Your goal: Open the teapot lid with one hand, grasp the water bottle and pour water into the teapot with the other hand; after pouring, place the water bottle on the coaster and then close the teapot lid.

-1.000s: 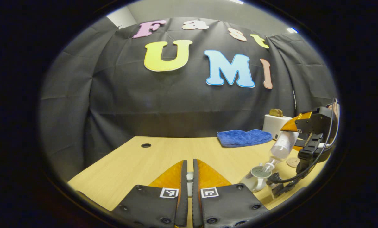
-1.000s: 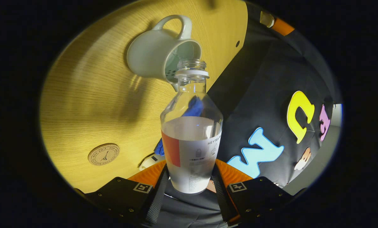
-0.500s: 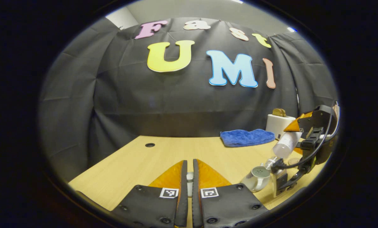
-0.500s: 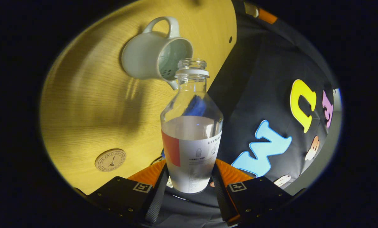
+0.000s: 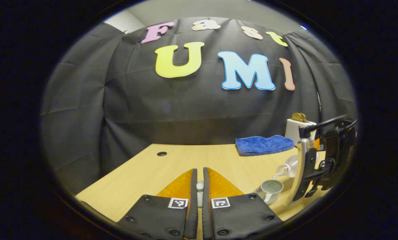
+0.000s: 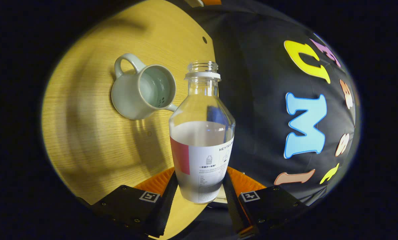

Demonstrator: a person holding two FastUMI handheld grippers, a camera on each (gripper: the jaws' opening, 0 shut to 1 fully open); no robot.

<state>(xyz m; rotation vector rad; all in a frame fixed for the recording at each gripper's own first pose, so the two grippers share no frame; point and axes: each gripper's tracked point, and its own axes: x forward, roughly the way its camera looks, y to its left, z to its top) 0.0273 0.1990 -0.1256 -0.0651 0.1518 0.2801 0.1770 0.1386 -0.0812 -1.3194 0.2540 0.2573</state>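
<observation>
Over the wooden table (image 6: 95, 146), right gripper (image 6: 199, 186) clamps the uncapped water bottle (image 6: 201, 133) beside the open teapot (image 6: 142, 91); left gripper (image 5: 199, 186) pinches the white lid (image 5: 199, 185).

Blue cloth (image 5: 264, 145) beside white toaster (image 5: 294, 129)

Staged recording booth, black cloth wall (image 5: 192, 110) draped behind wooden desk (image 5: 172, 166) with cable hole (image 5: 161, 154), household props: blue towel (image 5: 264, 145), white toaster (image 5: 297, 128)

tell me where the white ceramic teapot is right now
In the right gripper view the white ceramic teapot stands lidless on the wooden table, just left of the clear plastic water bottle's neck.
</observation>
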